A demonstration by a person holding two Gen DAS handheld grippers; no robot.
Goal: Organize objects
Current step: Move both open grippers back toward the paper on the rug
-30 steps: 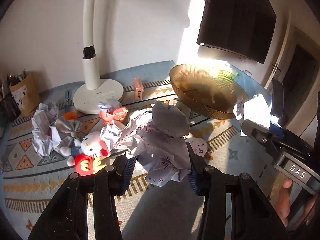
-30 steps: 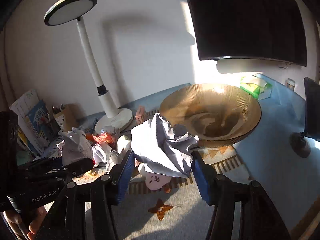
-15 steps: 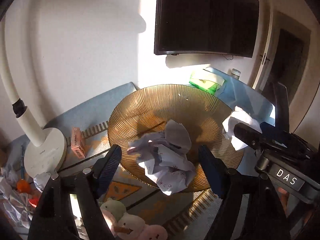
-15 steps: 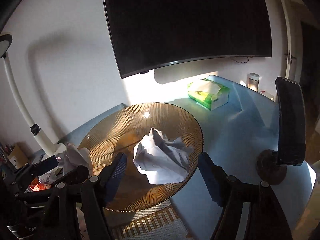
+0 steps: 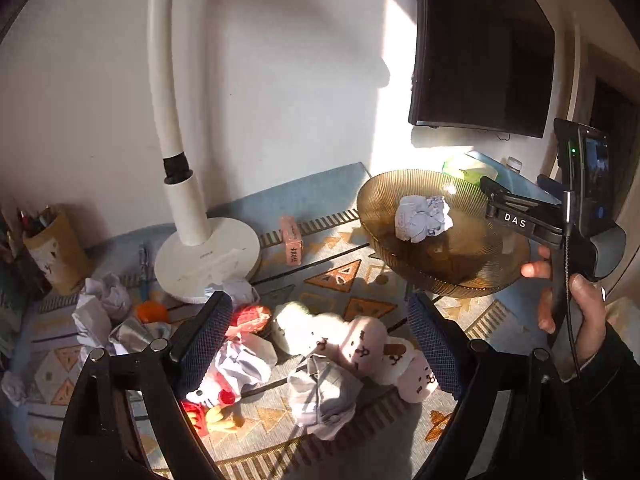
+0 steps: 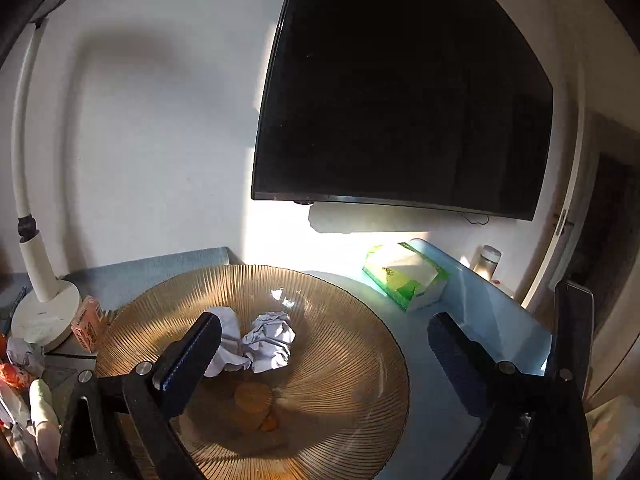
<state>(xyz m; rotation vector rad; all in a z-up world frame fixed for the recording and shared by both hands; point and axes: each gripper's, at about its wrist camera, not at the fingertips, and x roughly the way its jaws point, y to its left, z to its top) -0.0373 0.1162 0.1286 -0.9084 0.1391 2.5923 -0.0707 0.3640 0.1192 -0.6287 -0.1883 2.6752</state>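
An amber ribbed glass bowl (image 6: 340,360) holds two crumpled paper balls (image 6: 272,340); it also shows at the right of the left wrist view (image 5: 460,272) with the paper (image 5: 422,218) inside. My right gripper (image 6: 324,360) is open and empty, just above the bowl. My left gripper (image 5: 320,340) is open and empty above a pile of plush toys (image 5: 360,344) and crumpled papers (image 5: 320,400) on the patterned mat (image 5: 340,280). The right gripper body shows at the right edge of the left wrist view (image 5: 560,220).
A white lamp base (image 5: 208,256) stands behind the pile. A small pink box (image 5: 292,240) lies by it. A pen holder (image 5: 56,248) is at far left. A green tissue box (image 6: 404,276) and a bottle (image 6: 488,260) stand near the wall under the television (image 6: 400,100).
Both grippers opened and let their paper balls go into the bowl. My left gripper has drawn back left over the toy pile. My right gripper stays over the bowl.
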